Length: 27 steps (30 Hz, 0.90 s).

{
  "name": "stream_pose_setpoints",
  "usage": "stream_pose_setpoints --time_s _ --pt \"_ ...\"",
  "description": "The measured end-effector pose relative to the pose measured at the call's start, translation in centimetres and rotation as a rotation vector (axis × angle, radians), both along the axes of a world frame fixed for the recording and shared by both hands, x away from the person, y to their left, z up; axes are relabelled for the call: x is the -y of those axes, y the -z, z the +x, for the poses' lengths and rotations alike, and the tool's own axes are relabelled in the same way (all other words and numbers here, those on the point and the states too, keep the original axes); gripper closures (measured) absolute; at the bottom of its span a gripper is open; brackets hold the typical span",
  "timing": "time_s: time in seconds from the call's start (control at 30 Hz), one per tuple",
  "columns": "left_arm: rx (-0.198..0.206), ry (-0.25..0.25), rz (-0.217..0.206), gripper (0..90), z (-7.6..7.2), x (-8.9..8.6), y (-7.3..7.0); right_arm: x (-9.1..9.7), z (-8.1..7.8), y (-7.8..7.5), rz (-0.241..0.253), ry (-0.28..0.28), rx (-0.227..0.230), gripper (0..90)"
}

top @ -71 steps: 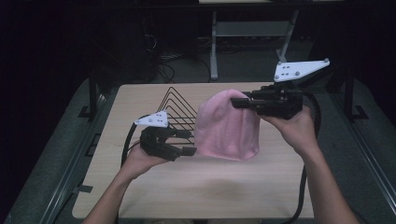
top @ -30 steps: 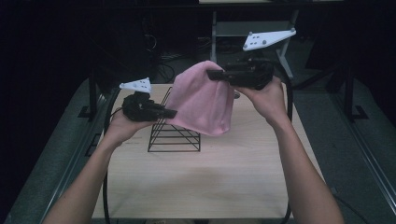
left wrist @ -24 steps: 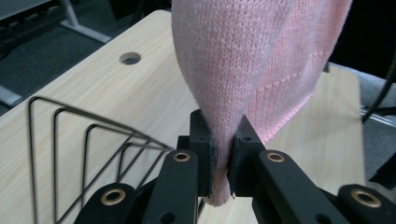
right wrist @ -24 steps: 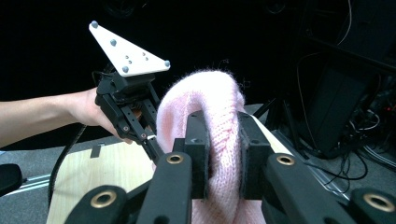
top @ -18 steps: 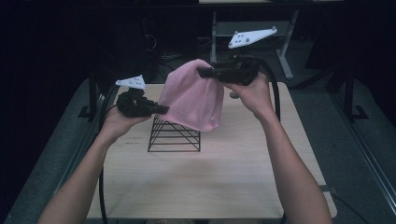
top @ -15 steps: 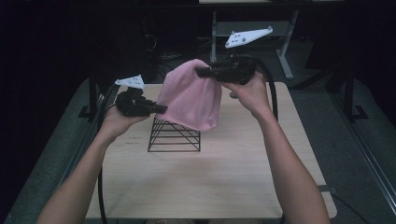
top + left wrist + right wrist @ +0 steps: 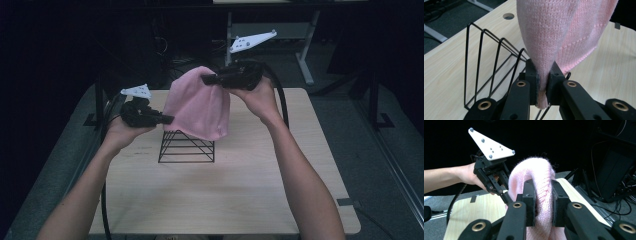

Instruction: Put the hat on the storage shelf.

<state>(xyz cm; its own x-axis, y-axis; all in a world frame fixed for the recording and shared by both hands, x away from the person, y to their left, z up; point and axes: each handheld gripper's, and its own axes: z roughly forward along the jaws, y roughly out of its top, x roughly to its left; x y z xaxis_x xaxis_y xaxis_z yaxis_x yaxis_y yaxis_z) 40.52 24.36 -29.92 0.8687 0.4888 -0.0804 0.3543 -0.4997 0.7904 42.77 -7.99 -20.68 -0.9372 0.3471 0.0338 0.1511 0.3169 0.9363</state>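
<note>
My left gripper [image 7: 167, 119] and right gripper [image 7: 206, 79] are black, with brass-ringed screws just behind the jaws. Behind the jaws of each, on top, sits a pale three-cornered plate with grey studs; black cables trail back. My forearms are bare, no sleeves.

A pale wood-grain rectangular tabletop with rounded corners [image 7: 235, 200] sits under soft light, while everything around it drops into near black. There's a round cable hole [image 7: 508, 16] cut through the board near one edge. Dark grey carpeted floor [image 7: 365, 145] runs along the right side. Behind the table, a grey metal desk frame with slanted legs [image 7: 295, 37] stands over a tangle of black cables [image 7: 200, 55]. The far wall is lost in darkness.
</note>
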Motion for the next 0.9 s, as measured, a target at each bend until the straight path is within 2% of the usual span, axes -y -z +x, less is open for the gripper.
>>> stream_pose_setpoints --time_s 0.3,0.47,0.77,0.9 --pt "-0.006 -0.017 0.006 81.7 -0.4 -1.3 0.8 -1.2 -0.2 0.5 -0.024 -0.032 -0.004 76.2" --pt "0.001 -0.025 0.045 81.7 -0.6 -1.7 1.0 -1.9 -0.2 0.9 -0.031 -0.049 -0.008 76.2" --pt "-0.017 -0.035 0.033 81.7 -0.8 -2.4 2.1 -2.8 -0.1 1.4 -0.056 -0.065 -0.010 76.0" --pt "-0.015 -0.033 0.055 81.7 -0.9 -2.3 2.4 -3.2 -0.1 1.7 -0.064 -0.077 -0.012 75.9"
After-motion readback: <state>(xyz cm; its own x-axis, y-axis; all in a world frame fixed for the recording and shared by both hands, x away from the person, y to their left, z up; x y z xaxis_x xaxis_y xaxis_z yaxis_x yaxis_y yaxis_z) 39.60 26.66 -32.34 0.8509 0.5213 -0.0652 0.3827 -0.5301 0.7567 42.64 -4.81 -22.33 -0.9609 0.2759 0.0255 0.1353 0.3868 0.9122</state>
